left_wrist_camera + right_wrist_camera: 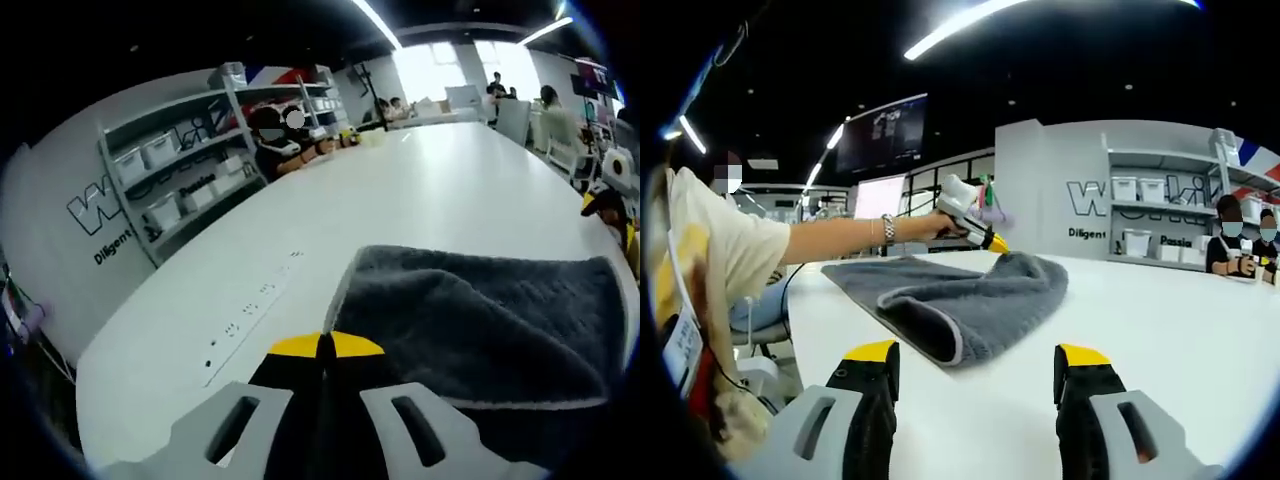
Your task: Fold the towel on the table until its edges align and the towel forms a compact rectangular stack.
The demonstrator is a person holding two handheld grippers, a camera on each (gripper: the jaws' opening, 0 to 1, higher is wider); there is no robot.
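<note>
A grey towel (pixel 480 320) (pixel 960 295) with a pale trim lies on the white table (pixel 400 200) (pixel 1160 330), partly folded over on itself. My left gripper (pixel 325 346) has its yellow-tipped jaws closed together at the towel's near left corner, and the trim runs right into the tips. In the right gripper view that same left gripper (pixel 992 242), held by a person's hand, meets the towel's raised far edge. My right gripper (pixel 977 355) is open, jaws wide apart, low over the table. The towel's rounded near corner sits just ahead of the gap, untouched.
The person's arm (pixel 840 238) reaches in from the left. Other people (pixel 285 140) (pixel 1230 250) sit at the table's far side before shelves of bins (pixel 180 180). A penguin toy (pixel 605 205) stands at the table's right edge. A row of small dark marks (pixel 250 305) lies left of the towel.
</note>
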